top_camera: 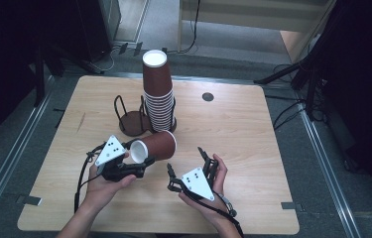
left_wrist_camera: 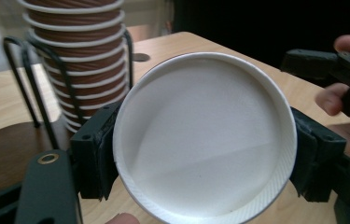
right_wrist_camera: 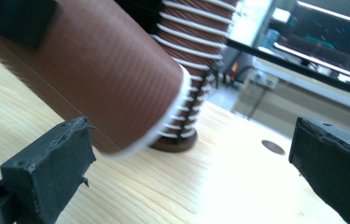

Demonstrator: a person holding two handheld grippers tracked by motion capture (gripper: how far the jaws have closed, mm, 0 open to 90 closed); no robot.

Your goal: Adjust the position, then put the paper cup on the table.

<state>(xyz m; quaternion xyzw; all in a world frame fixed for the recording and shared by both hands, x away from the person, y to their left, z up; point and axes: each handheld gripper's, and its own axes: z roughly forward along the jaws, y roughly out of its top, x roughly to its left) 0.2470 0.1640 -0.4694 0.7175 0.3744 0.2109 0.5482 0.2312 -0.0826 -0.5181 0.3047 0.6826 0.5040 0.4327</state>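
Clamping paper cup [top_camera: 155, 146] (rim-first) – left tongs [top_camera: 146, 161]; right tongs [top_camera: 186, 166] wide open – empty.

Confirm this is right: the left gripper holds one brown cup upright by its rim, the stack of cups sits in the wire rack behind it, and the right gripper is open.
Not quite. The cup lies on its side in the left gripper, mouth toward the person, as the high view shows. The rest stands: the stack sits in the rack and the right gripper is open.

On my wooden counter [top_camera: 253, 134] stands a tall stack of brown paper cups [top_camera: 157, 94] in a black wire holder [top_camera: 133, 119], with a small round grommet [top_camera: 208, 96] nearby.
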